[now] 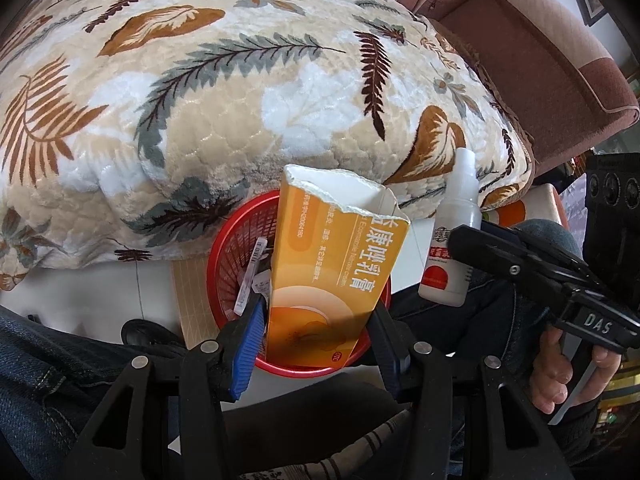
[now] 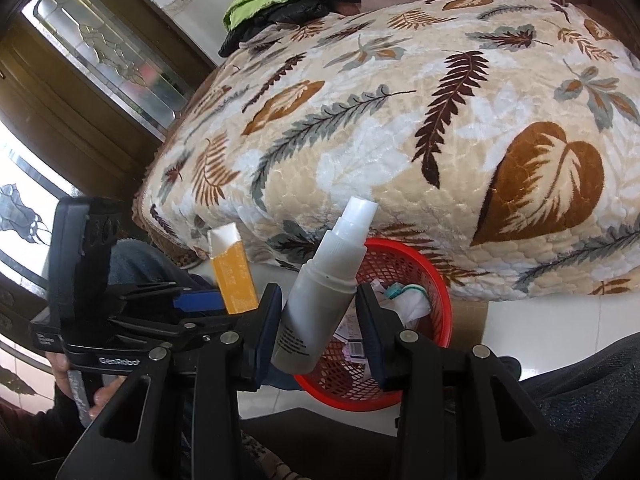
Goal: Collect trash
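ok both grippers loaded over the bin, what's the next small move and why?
Probably open the left gripper and let the torn orange carton drop. It already hangs directly above the red basket, which holds other scraps. The right gripper grips the white spray bottle nearer the basket's rim, so it likely needs a slight shift inward before release.

Glossy torn cardboard carton (image 1: 340,264), red plastic mesh basket (image 2: 404,264), plush blanket (image 1: 224,92)

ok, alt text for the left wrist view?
The left claw grips a torn-open orange medicine box over a red mesh basket that already holds scraps. To the right, the right claw holds a white spray bottle; a leaf-print blanket fills the background.
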`<state>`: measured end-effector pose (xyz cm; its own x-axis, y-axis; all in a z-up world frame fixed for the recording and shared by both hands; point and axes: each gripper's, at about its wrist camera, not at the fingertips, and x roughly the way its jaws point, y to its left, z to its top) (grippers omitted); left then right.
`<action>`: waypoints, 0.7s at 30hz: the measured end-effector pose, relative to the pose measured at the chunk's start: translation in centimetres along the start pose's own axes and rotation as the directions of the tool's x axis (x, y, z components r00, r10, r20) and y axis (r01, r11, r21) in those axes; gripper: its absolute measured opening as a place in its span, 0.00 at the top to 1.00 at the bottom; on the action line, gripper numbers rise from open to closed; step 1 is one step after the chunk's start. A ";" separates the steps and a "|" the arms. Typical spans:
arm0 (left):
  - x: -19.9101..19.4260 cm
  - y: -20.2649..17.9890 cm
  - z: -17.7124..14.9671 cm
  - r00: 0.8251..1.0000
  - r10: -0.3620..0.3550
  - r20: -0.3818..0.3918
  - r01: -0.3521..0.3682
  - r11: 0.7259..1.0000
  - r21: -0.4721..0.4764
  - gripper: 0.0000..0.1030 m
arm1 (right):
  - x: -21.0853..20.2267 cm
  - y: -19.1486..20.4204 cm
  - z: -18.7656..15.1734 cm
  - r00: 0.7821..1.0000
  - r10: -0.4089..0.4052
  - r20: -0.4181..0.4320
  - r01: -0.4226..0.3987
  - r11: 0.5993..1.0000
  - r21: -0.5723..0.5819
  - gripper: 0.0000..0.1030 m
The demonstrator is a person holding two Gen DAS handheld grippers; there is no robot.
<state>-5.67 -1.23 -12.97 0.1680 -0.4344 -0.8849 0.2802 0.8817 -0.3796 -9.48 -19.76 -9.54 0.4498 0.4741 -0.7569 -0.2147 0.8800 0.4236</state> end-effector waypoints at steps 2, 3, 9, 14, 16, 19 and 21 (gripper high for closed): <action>0.1 0.2 0.0 1.000 -0.004 0.001 0.004 1.000 -0.003 0.48 | -0.3 -0.2 0.1 1.000 0.016 0.015 -0.016 1.000 0.012 0.59; 0.1 0.2 0.0 1.000 -0.005 0.001 0.005 1.000 -0.003 0.47 | -0.4 -0.2 0.1 1.000 0.022 0.021 -0.022 1.000 0.014 0.59; -0.7 -0.1 -0.2 0.999 -0.009 0.043 0.008 1.000 0.014 0.32 | -1.3 0.3 0.1 0.998 0.025 0.052 -0.025 1.000 -0.005 0.57; -3.3 -1.5 -0.8 0.980 0.084 0.182 -0.092 0.995 0.035 0.11 | -3.4 1.0 0.0 0.991 -0.002 0.132 0.006 0.999 -0.033 0.32; -4.4 -2.0 -1.2 0.961 0.141 0.238 -0.152 0.988 0.025 0.07 | -4.4 1.1 -0.1 0.988 -0.023 0.154 0.029 0.999 -0.034 0.31; -5.3 -2.4 -1.7 0.936 0.214 0.281 -0.229 0.973 0.023 0.07 | -6.1 1.3 -0.3 0.979 -0.076 0.190 0.082 0.996 -0.025 0.30; -5.9 -3.0 -2.2 0.918 0.261 0.298 -0.281 0.960 0.023 0.07 | -7.4 1.7 -0.7 0.970 -0.110 0.219 0.118 0.993 -0.028 0.30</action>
<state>-9.57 -0.90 -7.21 0.5090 -0.2234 -0.8313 0.2435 0.9637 -0.1098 -13.75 -21.77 -3.58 0.6494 0.3571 -0.6714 -0.1837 0.9304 0.3172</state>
